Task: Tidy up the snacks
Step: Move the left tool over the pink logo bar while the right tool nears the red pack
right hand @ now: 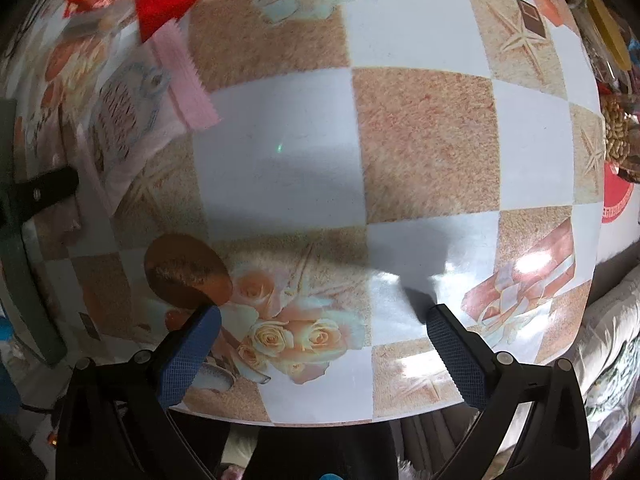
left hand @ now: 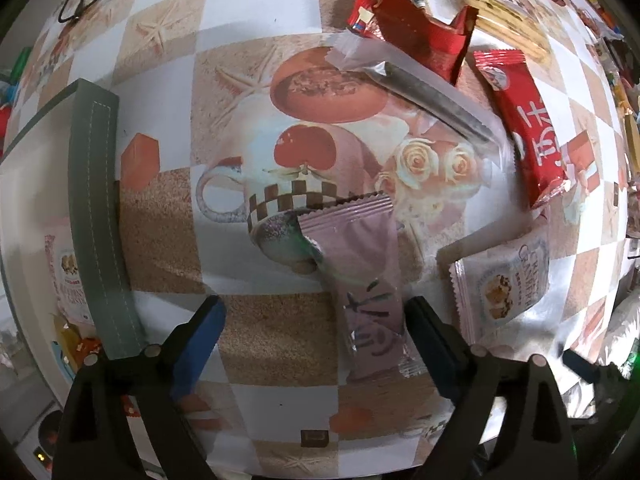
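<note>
Step in hand: left gripper [left hand: 316, 344] is hovering, jaws spread, astride the pink snack bar [left hand: 366, 292] on the table [left hand: 276, 332] (not pinching yet).
Next move: lowering and closing, likely toward the grey-rimmed bin [left hand: 98, 216] at the table's edge.
Right gripper [right hand: 324, 344]: idling with jaws spread, empty.
Writing: white packet [left hand: 504, 284] is showing "CRANBERRY".

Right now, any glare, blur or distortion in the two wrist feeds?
Left wrist view: heavy fisheye bulge, dark vignette at the corners; the pink wrapper between the open left tool is fairly sharp. Right wrist view: glare patch on the tablecloth at right, shadows ahead of the open right tool, snacks at upper left blurred.
</note>
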{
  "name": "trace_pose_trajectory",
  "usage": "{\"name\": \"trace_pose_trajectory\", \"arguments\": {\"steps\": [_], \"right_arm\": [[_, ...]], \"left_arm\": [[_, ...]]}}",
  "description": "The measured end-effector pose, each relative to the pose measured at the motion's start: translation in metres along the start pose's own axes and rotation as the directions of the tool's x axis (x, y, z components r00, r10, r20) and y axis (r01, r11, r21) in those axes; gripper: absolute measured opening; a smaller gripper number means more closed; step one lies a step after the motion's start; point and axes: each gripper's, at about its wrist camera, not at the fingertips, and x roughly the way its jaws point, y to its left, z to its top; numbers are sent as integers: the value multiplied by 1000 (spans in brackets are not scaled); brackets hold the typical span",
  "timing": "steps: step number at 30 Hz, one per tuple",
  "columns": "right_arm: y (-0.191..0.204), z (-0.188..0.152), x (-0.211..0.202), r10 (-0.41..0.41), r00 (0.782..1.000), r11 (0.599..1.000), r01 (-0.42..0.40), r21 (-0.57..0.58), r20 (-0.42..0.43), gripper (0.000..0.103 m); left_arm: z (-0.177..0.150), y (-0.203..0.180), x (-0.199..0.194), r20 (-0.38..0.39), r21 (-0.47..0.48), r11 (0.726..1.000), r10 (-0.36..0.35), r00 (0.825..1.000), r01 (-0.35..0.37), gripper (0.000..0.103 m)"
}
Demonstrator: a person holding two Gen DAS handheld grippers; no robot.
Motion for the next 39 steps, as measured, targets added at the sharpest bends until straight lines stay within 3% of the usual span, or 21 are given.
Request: {"name": "trace_pose_trajectory", "arguments": {"steps": [4, 8, 24, 25, 28, 34, 39], "right_arm": [[-7, 21, -32, 47, 994, 998, -51, 46, 101, 103], [0, 52, -61, 42, 983, 999, -47, 25, 178, 103], [45, 136, -78, 77, 971, 996, -67, -50, 228, 101], [50, 138, -77, 75, 971, 996, -62, -65, 228, 90], [69, 144, -75, 95, 975, 993, -78, -91, 202, 77], [80, 127, -72, 19, 969, 992, 12, -122, 245, 33], [47, 110, -67, 51, 973, 996, -33, -83, 225, 32]], "left_arm": [[2, 2, 5, -5, -14, 1000, -6, 1000, 6, 103], [0, 7, 9, -3, -11, 1000, -11, 1000, 11, 103], [-1, 10, 4, -1, -3, 1000, -11, 1000, 11, 103], [-2, 10, 4, -1, -3, 1000, -11, 1000, 11, 103], [-2, 11, 4, 1, -2, 1000, -11, 1000, 11, 103], [-4, 10, 5, 2, -6, 1000, -11, 1000, 11, 103], [-6, 7, 0, 13, 11, 1000, -3, 1000, 3, 103]]}}
